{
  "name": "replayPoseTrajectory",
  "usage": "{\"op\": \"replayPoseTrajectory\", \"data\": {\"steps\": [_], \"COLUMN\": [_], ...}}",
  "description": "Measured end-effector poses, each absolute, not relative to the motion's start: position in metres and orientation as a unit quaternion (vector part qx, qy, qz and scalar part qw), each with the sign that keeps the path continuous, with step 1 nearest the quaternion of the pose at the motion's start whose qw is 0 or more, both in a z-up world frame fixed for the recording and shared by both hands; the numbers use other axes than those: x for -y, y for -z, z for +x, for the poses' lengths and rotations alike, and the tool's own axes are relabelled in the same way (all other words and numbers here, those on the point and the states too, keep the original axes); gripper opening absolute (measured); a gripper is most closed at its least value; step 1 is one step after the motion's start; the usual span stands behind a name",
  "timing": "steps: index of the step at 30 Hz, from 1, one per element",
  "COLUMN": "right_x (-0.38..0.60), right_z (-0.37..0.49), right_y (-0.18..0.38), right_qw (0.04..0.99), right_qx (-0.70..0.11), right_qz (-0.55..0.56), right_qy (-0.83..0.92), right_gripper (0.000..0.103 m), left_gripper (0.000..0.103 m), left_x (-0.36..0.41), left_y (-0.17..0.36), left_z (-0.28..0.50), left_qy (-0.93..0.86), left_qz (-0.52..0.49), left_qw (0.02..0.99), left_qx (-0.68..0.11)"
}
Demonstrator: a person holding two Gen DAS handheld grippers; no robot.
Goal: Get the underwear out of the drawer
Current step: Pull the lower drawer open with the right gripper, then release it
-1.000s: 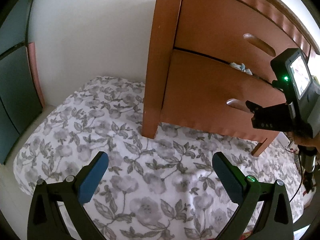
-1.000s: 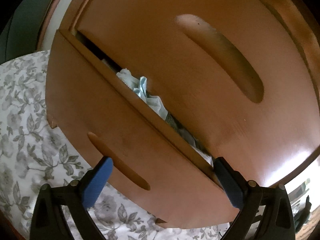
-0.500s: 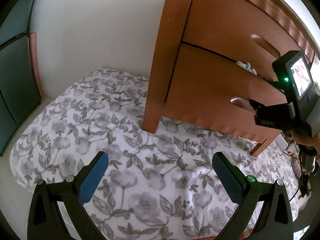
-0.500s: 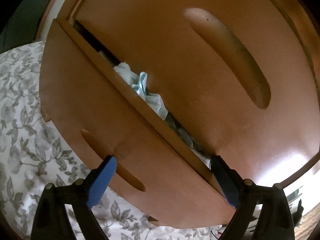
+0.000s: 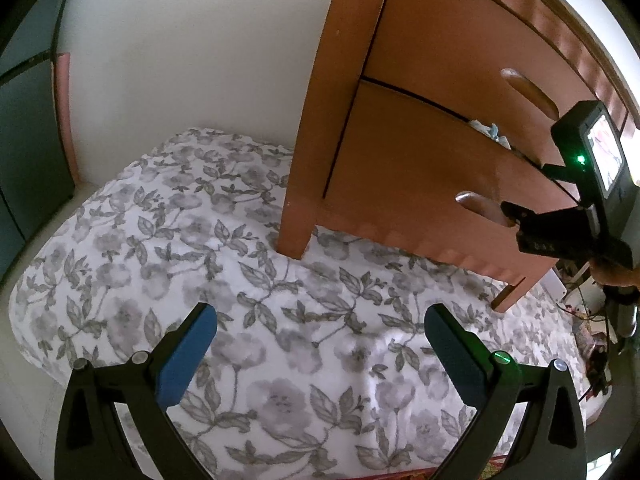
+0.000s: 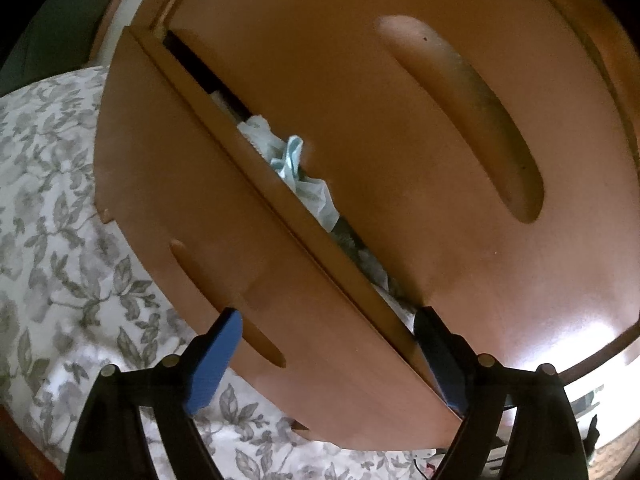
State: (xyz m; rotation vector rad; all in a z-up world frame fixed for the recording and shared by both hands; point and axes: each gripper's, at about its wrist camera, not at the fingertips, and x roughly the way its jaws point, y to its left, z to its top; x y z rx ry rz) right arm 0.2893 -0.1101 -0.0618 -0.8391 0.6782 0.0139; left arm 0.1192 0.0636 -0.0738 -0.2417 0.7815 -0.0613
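While right tongs close astride the drawer front | left tongs released over floral bedding

- The left gripper hangs tilted downward, jaws spread wide, gripping nothing.
- The right gripper tilts downward, its jaws closing.

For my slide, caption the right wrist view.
Right tongs closing across the slightly open brown wooden drawer front; pale blue underwear peeks out.
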Motion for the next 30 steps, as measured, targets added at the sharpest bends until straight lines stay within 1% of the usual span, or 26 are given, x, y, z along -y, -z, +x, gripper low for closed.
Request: {"op": "replayPoseTrajectory", "data": {"steps": [6,10,14,18,20,22,30], "right_x": [0.115,0.117,0.119,0.117,0.116,0.117,0.121], "right_z": [0.278,0.253,0.255,0.259,0.264,0.263,0.259], "right_y": [0.072,0.067,0.070,0.068,0.072,0.054,0.044], "right_qw": [0.849,0.846,0.838,0.826,0.823,0.821,0.835], "right_qx": [-0.335,-0.344,-0.353,-0.367,-0.377,-0.384,-0.394], "right_qz": [-0.407,-0.407,-0.413,-0.421,-0.417,-0.416,-0.375], "right_qy": [-0.026,-0.038,-0.054,-0.075,-0.081,-0.079,-0.086], "right_gripper": [0.090,0.090,0.089,0.085,0.085,0.085,0.085], "left_gripper": [0.103,0.103,0.103,0.103,0.103,0.103,0.103], "left_x": [-0.063,-0.063,-0.065,-0.067,-0.068,-0.068,-0.068], "left_y": [0.074,0.072,0.072,0.067,0.067,0.065,0.061], "left_z": [0.119,0.118,0.117,0.116,0.116,0.116,0.113], "left_qy": [0.035,0.036,0.033,0.030,0.031,0.031,0.026], "left_qz": [-0.120,-0.121,-0.125,-0.124,-0.124,-0.123,-0.119], "left_qw": [0.916,0.916,0.914,0.916,0.916,0.916,0.917], "left_qx": [-0.382,-0.380,-0.384,-0.379,-0.380,-0.380,-0.380]}}
